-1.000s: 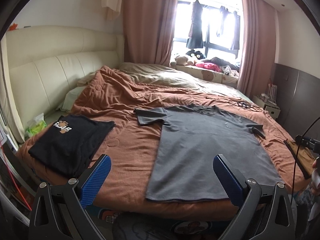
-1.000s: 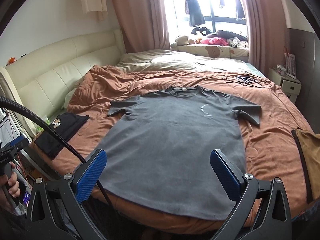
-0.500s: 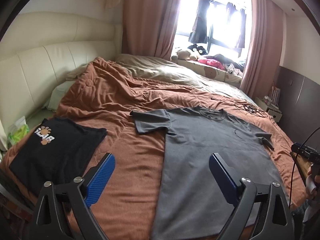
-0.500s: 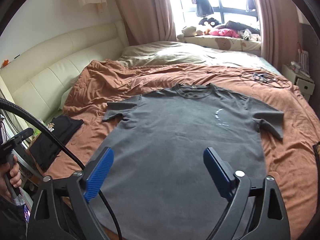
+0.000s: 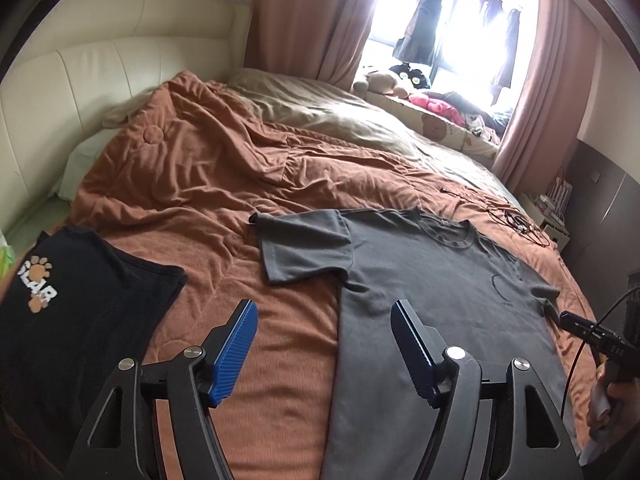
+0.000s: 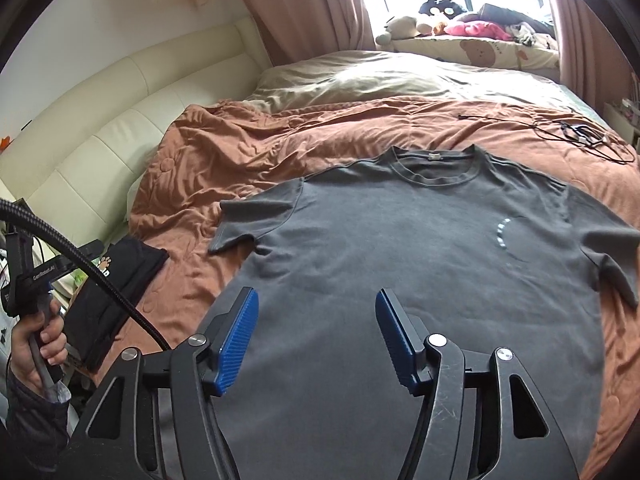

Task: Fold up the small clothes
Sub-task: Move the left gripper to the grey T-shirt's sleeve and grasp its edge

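Both grippers nearer the grey T-shirt (image 6: 400, 280) than before; jaws narrower, just closing, apparently empty above the cloth

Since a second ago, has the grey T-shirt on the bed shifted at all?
No. The grey T-shirt lies flat, its collar at the same blanket folds; only the cameras came closer.

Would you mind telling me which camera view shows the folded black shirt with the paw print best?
The left wrist view: the black shirt fills its lower left, with the paw print and lettering plain. The right wrist view shows only a small, narrow part of it at the bed's edge, partly behind a cable.
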